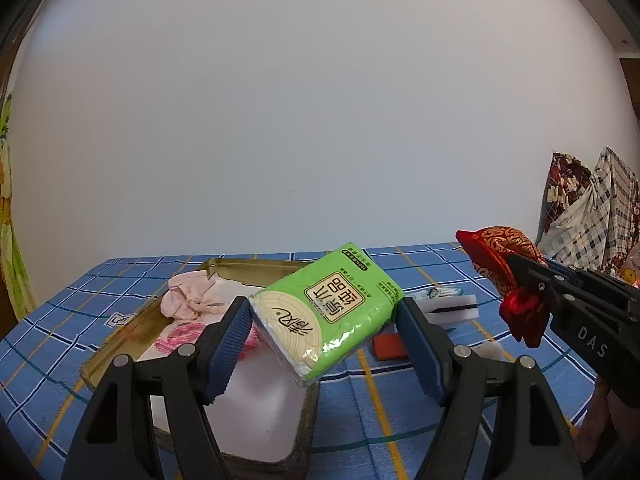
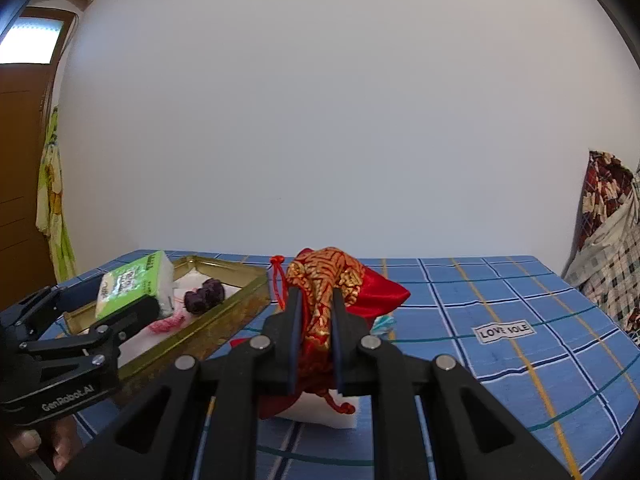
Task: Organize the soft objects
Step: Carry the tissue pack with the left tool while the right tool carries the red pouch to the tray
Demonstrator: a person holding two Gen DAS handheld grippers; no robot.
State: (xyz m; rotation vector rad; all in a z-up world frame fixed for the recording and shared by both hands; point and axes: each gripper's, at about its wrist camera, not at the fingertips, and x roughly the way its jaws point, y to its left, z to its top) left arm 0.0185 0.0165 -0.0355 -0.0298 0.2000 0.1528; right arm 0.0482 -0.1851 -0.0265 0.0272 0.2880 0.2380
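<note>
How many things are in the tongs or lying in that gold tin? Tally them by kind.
Tissue pack: 1
Pouch: 1
Cloth bundle: 1
Frilly band: 1
Total: 4

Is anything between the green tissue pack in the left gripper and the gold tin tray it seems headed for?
Nothing visible blocks it. The green tissue pack hangs over the gold tin tray, whose near white floor is bare; a pink cloth and pink knitted piece lie farther back.
</note>
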